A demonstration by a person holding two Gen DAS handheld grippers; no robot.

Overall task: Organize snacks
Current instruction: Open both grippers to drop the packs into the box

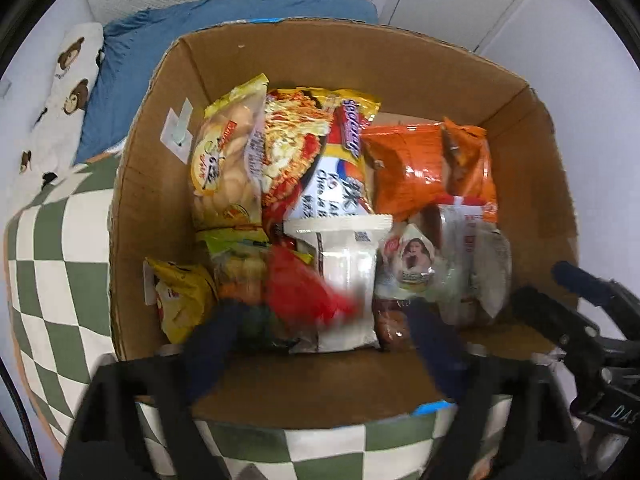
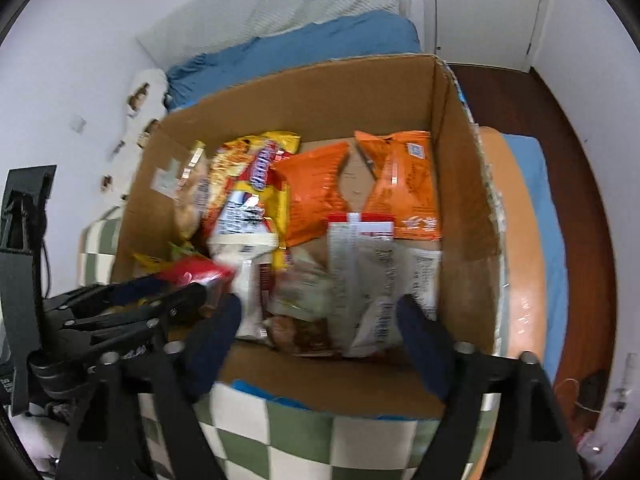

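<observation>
A: Status? Where are the snacks?

B: All in the cardboard box [image 1: 160, 184]. Orange bags [image 2: 360, 188] at its far wall, white wrapper [image 1: 348, 280] and red packet [image 1: 300, 292] near its front wall.

A: Claws?

B: Left gripper [image 1: 324, 344] spread wide above the box's front wall, empty. Right gripper [image 2: 320, 336] likewise, wide, empty. Probably lining up a pick.
</observation>
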